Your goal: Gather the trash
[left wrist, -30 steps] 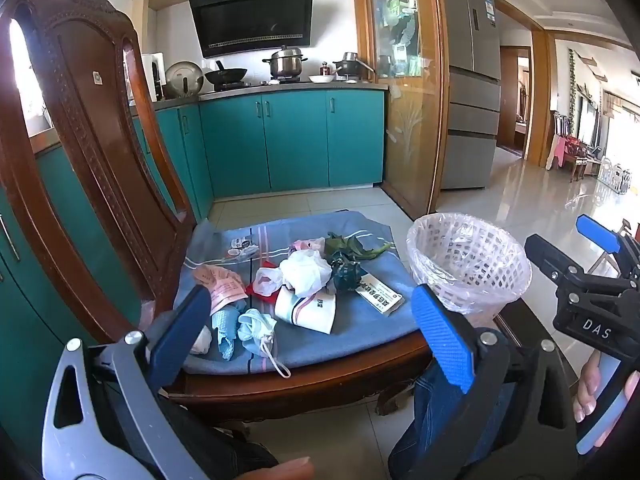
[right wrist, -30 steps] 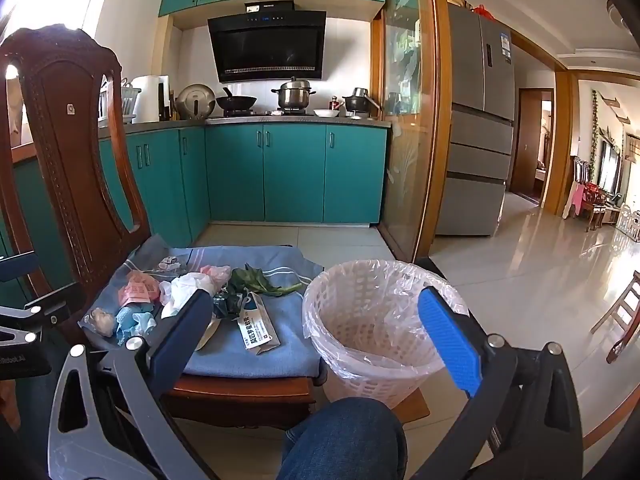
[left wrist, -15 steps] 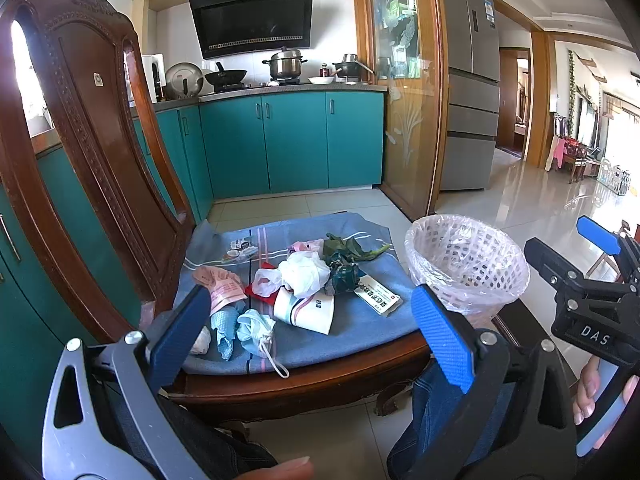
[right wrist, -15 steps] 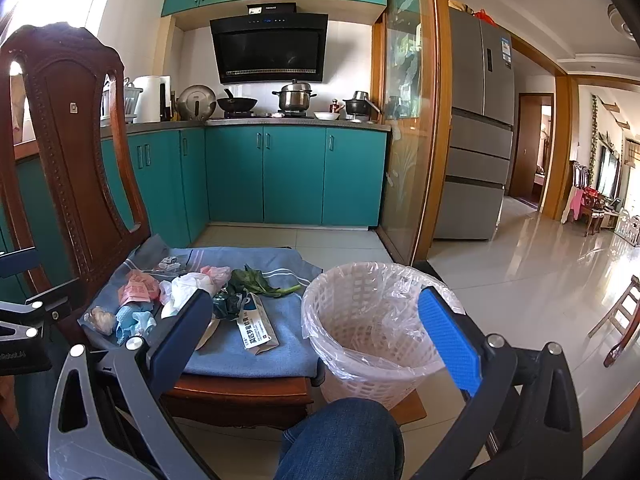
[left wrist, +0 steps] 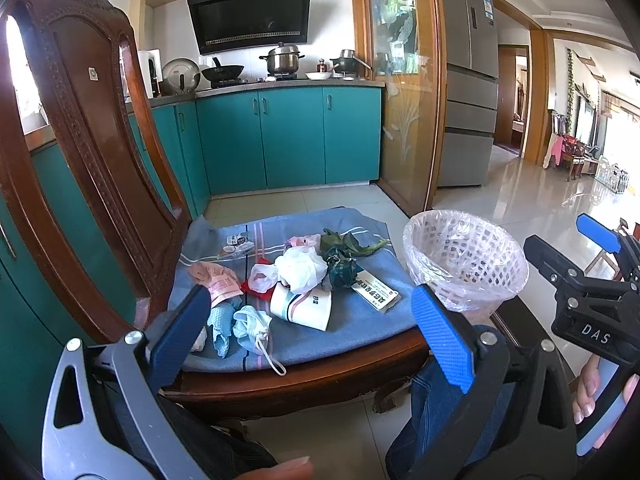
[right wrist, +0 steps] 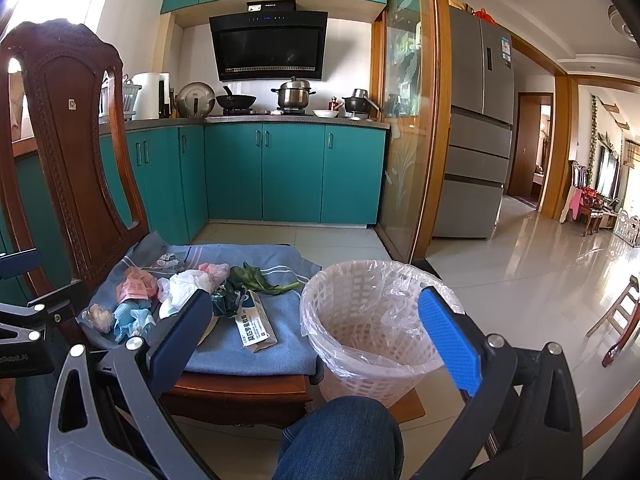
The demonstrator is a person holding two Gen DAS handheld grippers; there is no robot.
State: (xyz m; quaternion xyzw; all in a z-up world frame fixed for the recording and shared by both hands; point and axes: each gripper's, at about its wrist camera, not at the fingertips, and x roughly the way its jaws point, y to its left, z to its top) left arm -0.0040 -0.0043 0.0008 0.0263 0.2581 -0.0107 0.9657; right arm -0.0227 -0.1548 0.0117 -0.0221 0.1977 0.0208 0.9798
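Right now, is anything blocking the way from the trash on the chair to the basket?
Nothing visible does. The trash pile lies on the blue cloth, and the lined basket stands open-topped just beside the chair seat. Both grippers, left and right, are open and empty.

Wood, cloth, plastic
Glossy carved wooden chair (left wrist: 92, 128); matt blue cloth cushion (left wrist: 360, 312); clear plastic-lined lattice basket (left wrist: 464, 256) at 3 o'clock.
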